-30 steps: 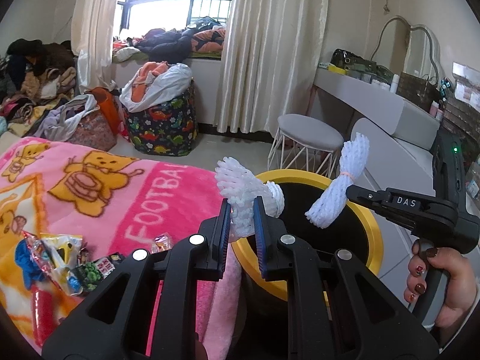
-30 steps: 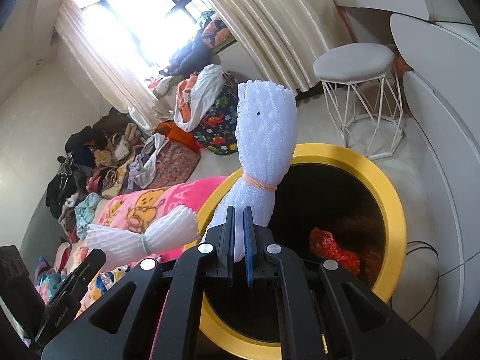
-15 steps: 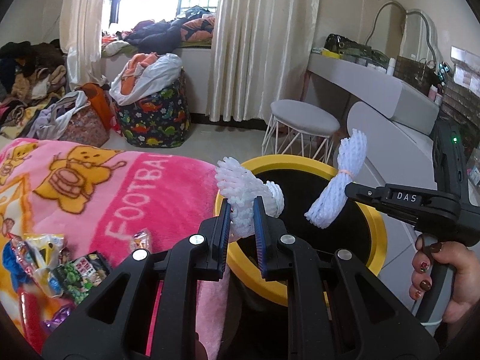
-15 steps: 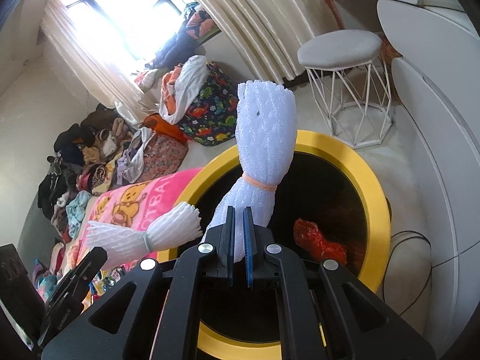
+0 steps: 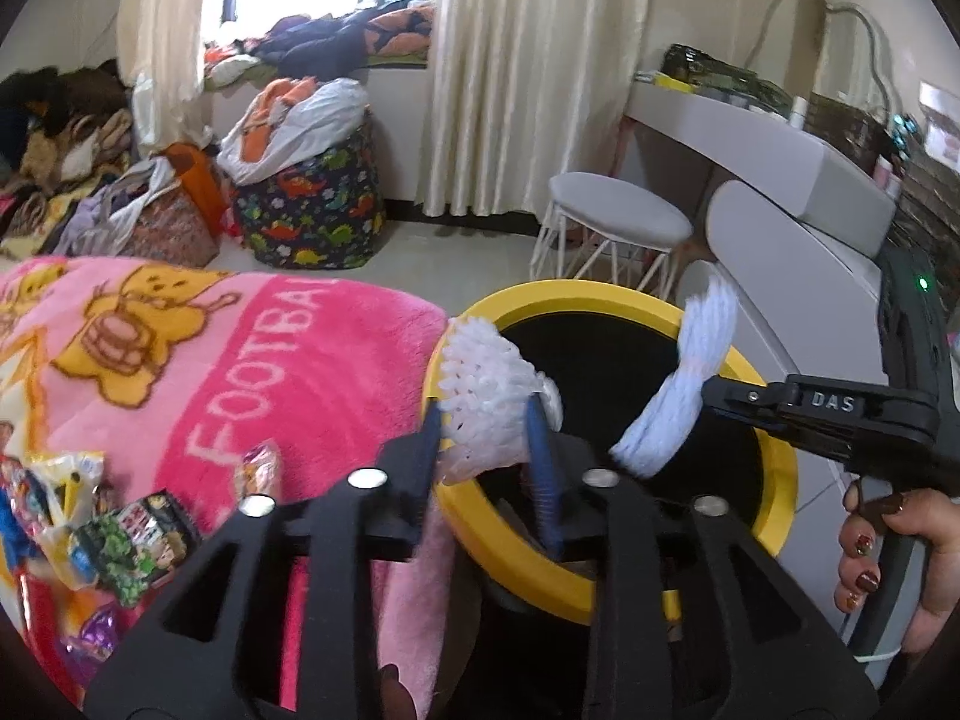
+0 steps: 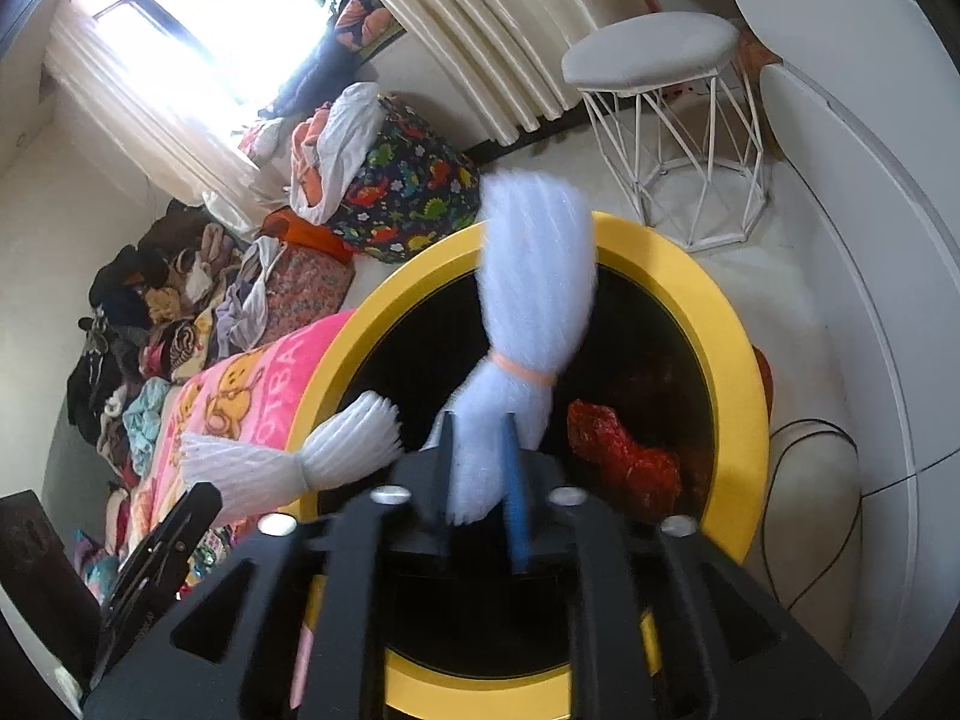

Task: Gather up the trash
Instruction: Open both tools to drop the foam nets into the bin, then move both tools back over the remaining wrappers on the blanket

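Hovering over the yellow-rimmed bin [image 5: 774, 468], the left gripper [image 5: 486, 420] has a white foam net bundle [image 5: 486, 384] between its blue-padded fingers [image 5: 543, 462]. The jaws have parted somewhat, and the foam sits loosely between the pads, above the left side of the bin's rim; whether it is gripped at all cannot be told. To the right, the right gripper [image 5: 714, 393], held by a hand with painted nails [image 5: 888, 546], reaches in over the bin's dark opening with a second foam net bundle [image 5: 690, 384], motion-blurred. In the right wrist view the right gripper [image 6: 480, 468] has its jaws a little apart with the lower end of that bundle [image 6: 528, 312] between them; an orange rubber band [image 6: 522, 369] pinches its middle, and the upper half flares over the far rim. A red crumpled wrapper [image 6: 618, 456] lies inside the bin [image 6: 738, 360]. Left of the bin, a pink cartoon blanket [image 5: 240, 360] is spread, and snack wrappers [image 5: 102, 528] lie on its near left part. Farther off stand a white wire stool [image 5: 618, 228] and a dinosaur-print bag [image 5: 312, 216].
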